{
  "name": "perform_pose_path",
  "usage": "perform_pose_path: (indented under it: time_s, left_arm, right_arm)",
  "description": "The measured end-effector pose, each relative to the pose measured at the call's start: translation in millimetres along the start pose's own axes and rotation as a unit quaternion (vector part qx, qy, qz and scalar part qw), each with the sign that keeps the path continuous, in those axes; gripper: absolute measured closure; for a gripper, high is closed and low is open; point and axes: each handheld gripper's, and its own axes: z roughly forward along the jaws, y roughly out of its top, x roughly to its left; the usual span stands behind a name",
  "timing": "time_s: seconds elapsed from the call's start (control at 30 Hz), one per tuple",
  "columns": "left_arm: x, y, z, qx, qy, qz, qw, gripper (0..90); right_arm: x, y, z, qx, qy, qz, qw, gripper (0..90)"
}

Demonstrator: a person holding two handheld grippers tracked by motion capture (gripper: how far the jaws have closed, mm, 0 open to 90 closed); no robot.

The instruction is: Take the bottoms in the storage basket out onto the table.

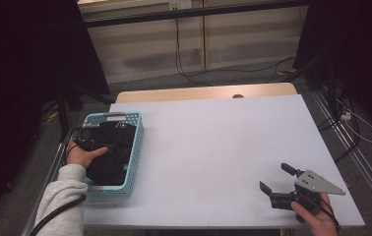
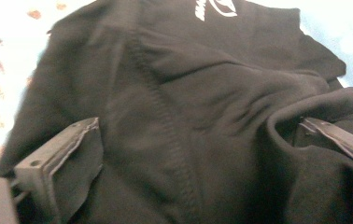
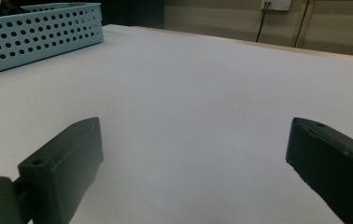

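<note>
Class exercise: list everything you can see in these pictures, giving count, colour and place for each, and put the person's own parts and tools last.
basket: one, light blue, perforated walls, at the table's left edge.
garment: one, black with a small white print, lying in the basket.
table: one, white top with a wooden strip along the far edge.
cables: several, black, on the floor beyond the table.
left gripper: one, black, jaws wide, pushed down into the garment.
right gripper: one, black with a grey plate, open, at the near right of the table.
sleeve: one, grey, on the left forearm.

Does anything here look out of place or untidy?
Nothing is damaged or spilled. The black garment lies bunched, not folded flat, inside the blue basket, with folds rising around the open left gripper.
</note>
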Motion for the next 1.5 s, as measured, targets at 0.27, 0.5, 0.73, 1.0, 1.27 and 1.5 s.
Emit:
perform_pose_path:
  time_s: [0.27,0.5,0.73,1.0,1.27,1.5]
  left_arm:
    - [-1.9,-10.1,16.3,0.016,0.000,-0.007,0.9998,0.0]
    - [-10.2,-9.5,16.7,0.029,-0.010,-0.001,0.9995,0.1]
    - [-19.9,-16.4,14.2,0.013,-0.018,-0.001,0.9998,1.6]
    - [-27.3,-16.0,7.6,0.009,-0.023,0.004,0.9997,28.7]
    - [-30.9,-10.4,6.0,0.017,-0.028,0.003,0.9995,59.5]
    - [-30.1,-4.3,3.4,0.032,-0.039,-0.063,0.9967,73.5]
  right_arm:
    - [-0.5,-0.1,-0.4,0.000,0.002,-0.003,1.0000,3.0]
    - [-0.3,0.1,-0.2,0.000,0.003,-0.004,1.0000,3.0]
    - [1.3,-0.1,0.8,0.002,0.007,-0.006,0.9999,3.0]
    - [3.3,0.8,1.4,0.002,0.009,-0.009,0.9999,3.0]
    - [3.5,1.0,1.4,0.002,0.008,-0.011,0.9999,3.1]
    - [3.2,1.0,1.4,0.003,0.008,-0.011,0.9999,3.1]
